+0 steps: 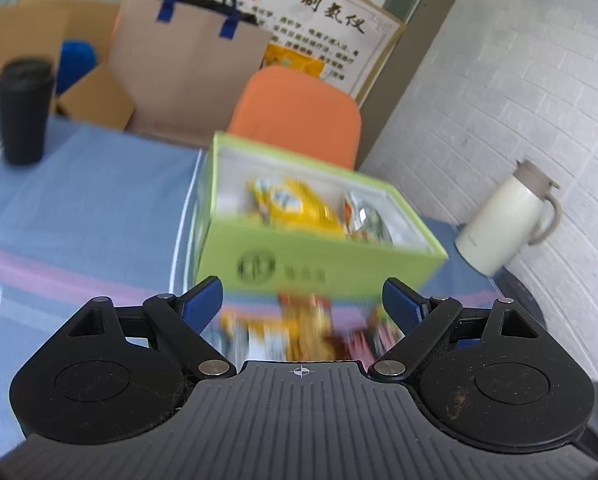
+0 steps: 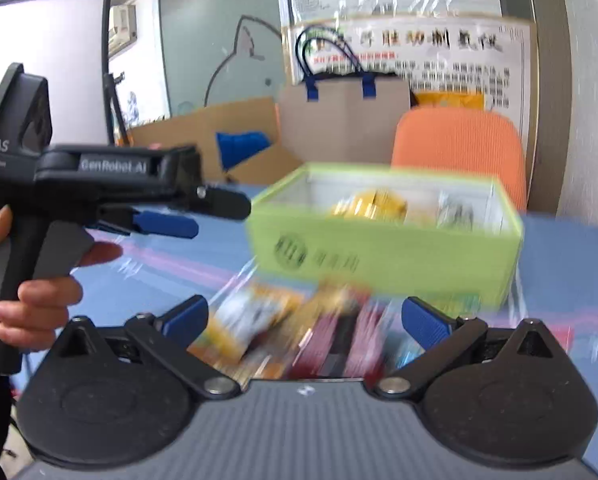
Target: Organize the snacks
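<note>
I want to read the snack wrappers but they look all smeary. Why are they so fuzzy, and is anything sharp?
In the left wrist view, the loose snack packets are smeared by motion blur, while the gripper's fingers stay sharp. In the right wrist view, the green box and packets streak even more; wrapper text is unreadable in both.

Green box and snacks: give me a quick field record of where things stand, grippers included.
box: green box open-topped, on the blue tablecloth
in box: yellow packet and silver packet
outside box: loose packets on the cloth in front of the box, blurred
left gripper: open, empty, above the loose packets
right gripper: open, empty, above the loose packets
nearby: black cup, white jug, orange chair
</note>
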Action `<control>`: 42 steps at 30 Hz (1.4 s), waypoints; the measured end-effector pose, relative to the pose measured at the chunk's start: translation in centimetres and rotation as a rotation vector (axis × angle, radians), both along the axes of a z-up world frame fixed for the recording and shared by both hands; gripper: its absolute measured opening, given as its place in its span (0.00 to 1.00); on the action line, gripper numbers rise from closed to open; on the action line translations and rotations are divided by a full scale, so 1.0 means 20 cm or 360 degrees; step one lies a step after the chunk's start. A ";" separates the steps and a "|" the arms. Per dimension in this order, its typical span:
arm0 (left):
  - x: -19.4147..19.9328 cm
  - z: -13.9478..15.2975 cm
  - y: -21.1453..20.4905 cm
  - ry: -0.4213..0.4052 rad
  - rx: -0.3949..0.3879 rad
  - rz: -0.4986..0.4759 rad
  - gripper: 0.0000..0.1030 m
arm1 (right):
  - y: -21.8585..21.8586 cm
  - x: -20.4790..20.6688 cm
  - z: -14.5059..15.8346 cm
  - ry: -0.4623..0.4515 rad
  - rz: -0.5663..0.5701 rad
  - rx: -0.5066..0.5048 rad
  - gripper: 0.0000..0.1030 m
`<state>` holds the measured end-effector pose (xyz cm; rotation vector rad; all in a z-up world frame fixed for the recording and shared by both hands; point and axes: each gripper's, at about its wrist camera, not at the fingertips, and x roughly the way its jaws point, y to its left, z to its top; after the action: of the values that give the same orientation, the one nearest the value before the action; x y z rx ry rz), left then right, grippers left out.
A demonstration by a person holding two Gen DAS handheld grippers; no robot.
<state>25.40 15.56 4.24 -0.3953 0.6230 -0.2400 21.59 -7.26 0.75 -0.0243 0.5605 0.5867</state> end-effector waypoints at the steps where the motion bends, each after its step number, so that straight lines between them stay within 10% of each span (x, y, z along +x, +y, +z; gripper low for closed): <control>1: -0.07 -0.03 0.00 0.0035 -0.0025 -0.0010 0.72 | 0.01 -0.05 -0.04 0.0038 0.0024 0.0008 0.99; 8: -0.36 -0.20 -0.05 0.0244 -0.0207 -0.0149 0.62 | 0.16 -0.21 -0.22 0.0151 0.0091 -0.0073 0.99; 19: -0.29 -0.27 -0.18 0.0332 -0.0110 -0.0167 0.53 | 0.27 -0.18 -0.28 0.0114 0.0122 -0.0178 0.99; 24: -0.29 -0.31 -0.16 0.0375 -0.0114 -0.0215 0.28 | 0.29 -0.22 -0.28 0.0080 0.0135 -0.0235 0.99; 31: -0.40 -0.32 -0.23 0.0389 -0.0119 -0.0331 0.31 | 0.23 -0.36 -0.28 0.0044 0.0113 -0.0285 0.99; 38: -0.37 -0.31 -0.23 0.0395 -0.0120 -0.0222 0.65 | 0.21 -0.30 -0.32 0.0089 -0.0044 -0.0243 0.99; 42: -0.36 -0.31 -0.24 0.0389 -0.0079 -0.0196 0.65 | 0.22 -0.34 -0.34 0.0030 -0.0121 -0.0255 0.99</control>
<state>18.13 10.67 -1.88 -0.4380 0.8842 -0.3283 14.87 -2.82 -6.10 -0.1481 0.6230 0.4674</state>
